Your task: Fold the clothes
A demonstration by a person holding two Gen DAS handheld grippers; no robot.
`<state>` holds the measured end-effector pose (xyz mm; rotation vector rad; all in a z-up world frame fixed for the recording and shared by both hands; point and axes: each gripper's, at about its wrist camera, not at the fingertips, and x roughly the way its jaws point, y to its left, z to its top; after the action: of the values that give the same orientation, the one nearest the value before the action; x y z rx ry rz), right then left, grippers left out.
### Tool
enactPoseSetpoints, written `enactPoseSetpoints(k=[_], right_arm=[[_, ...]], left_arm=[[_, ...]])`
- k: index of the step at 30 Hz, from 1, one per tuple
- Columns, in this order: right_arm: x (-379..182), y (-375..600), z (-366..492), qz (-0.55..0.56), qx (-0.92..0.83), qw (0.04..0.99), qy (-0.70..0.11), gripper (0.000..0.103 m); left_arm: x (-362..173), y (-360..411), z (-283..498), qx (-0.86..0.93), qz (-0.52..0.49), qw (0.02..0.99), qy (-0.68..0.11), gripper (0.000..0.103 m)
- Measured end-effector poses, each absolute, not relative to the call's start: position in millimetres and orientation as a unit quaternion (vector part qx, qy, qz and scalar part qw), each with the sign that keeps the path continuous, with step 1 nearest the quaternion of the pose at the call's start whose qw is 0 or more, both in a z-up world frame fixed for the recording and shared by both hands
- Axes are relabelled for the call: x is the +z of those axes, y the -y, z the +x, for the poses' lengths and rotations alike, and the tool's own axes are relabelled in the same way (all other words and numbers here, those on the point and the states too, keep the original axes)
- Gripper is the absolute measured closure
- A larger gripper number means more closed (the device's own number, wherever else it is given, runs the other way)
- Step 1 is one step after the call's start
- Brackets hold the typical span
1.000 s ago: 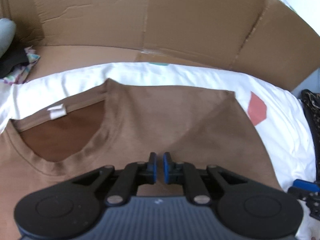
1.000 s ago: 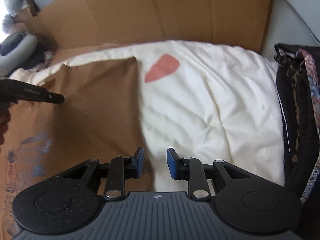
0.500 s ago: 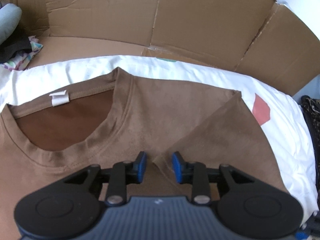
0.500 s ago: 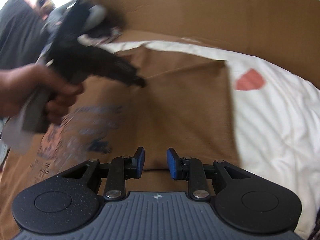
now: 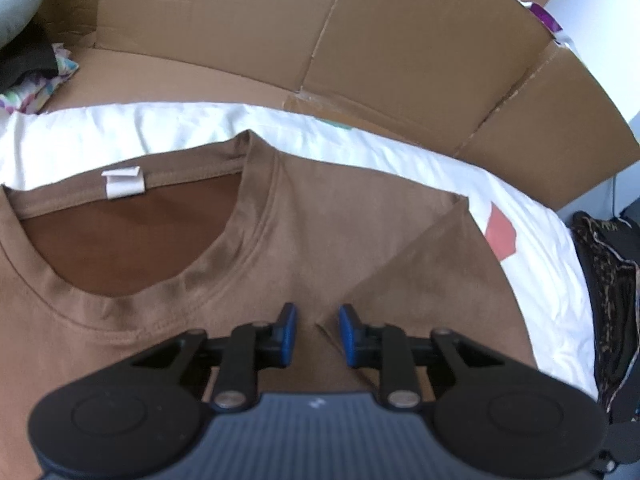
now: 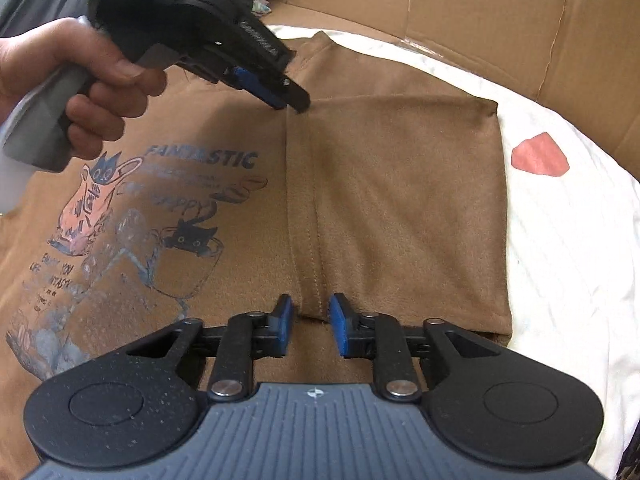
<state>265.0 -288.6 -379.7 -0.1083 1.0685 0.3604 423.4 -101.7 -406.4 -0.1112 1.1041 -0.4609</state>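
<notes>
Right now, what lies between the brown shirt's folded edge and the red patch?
Only bare white sheet separates the brown shirt from the red patch, per the right wrist view.

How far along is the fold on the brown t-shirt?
Done: one side flap of the brown t-shirt lies folded over its body. In hand: the left tool and right tool are closing at that flap's hemmed edge, fabric between the pads. Left: the printed front lies flat, unfolded.
</notes>
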Motion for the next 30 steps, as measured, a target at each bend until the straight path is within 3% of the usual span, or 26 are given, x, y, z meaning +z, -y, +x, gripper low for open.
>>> enactPoseSetpoints(k=[2, 4, 5, 8, 18, 23, 30], right_arm=[[-377.2, 291.2, 266.7, -0.039, 0.169, 0.843, -0.51, 0.094], [-373.0, 294.0, 268.4, -0.03, 0.168, 0.843, -0.511, 0.097], [-370.7, 295.4, 269.3, -0.027, 0.167, 0.843, -0.511, 0.098], [-363.1, 302.1, 271.1, -0.005, 0.163, 0.844, -0.511, 0.098], [-356.2, 302.2, 270.8, 0.0, 0.164, 0.843, -0.511, 0.101], [-361.1, 296.9, 269.2, -0.006, 0.169, 0.833, -0.527, 0.099], [-343.3, 330.8, 265.9, 0.012, 0.118, 0.864, -0.49, 0.099]], left_arm=[[-407.0, 104.3, 422.7, -0.216, -0.048, 0.825, -0.52, 0.079], [-407.4, 109.8, 422.2, -0.217, -0.036, 0.823, -0.523, 0.086], [-408.1, 112.0, 424.2, -0.223, -0.036, 0.819, -0.528, 0.097], [-406.0, 117.3, 427.4, -0.226, -0.021, 0.818, -0.529, 0.1], [-389.4, 121.9, 434.9, -0.22, -0.014, 0.838, -0.499, 0.1], [-395.0, 113.2, 434.0, -0.192, -0.007, 0.836, -0.514, 0.091], [-394.8, 102.3, 429.3, -0.186, -0.019, 0.837, -0.514, 0.091]])
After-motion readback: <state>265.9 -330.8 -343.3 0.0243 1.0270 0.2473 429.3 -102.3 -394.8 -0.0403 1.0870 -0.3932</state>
